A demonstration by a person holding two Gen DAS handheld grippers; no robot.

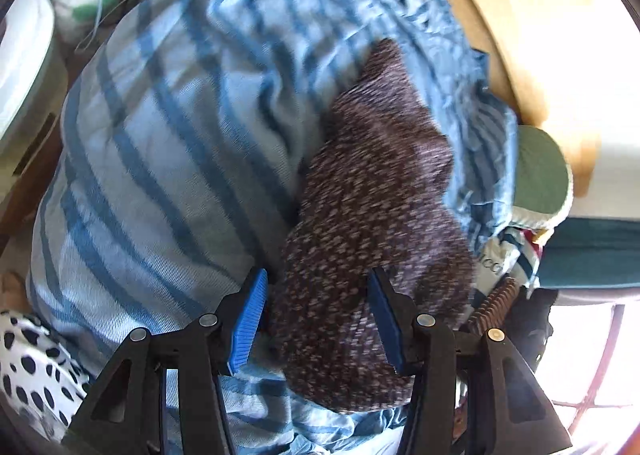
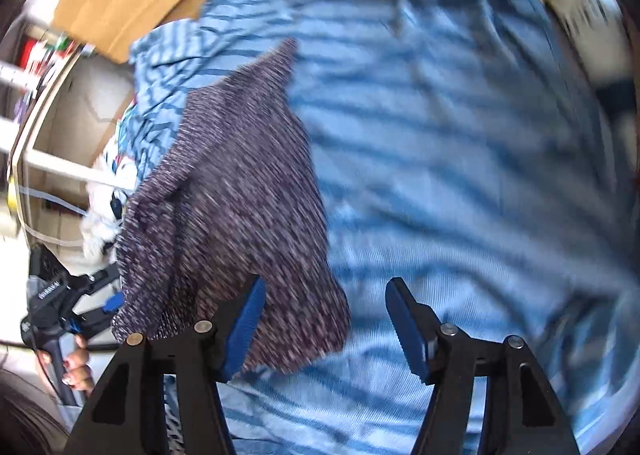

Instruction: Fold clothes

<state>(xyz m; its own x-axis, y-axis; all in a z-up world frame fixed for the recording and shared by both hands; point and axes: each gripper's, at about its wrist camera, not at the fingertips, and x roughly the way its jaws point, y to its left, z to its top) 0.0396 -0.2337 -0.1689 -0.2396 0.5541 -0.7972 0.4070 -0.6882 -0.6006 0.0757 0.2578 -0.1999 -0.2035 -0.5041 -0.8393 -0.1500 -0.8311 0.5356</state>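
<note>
A dark purple speckled knit garment lies on a light blue striped cloth. My left gripper is open, its blue pads on either side of the garment's near end, not closed on it. In the right wrist view the same garment lies to the left on the striped cloth. My right gripper is open; its left finger sits over the garment's near edge and its right finger over the striped cloth. The left gripper and the hand holding it show at the far left. The right view is motion-blurred.
A tan wooden board runs behind the cloth. A green round object and printed fabrics sit at the right. A black-spotted white fabric lies at lower left. White containers stand at left. Shelving shows at left in the right wrist view.
</note>
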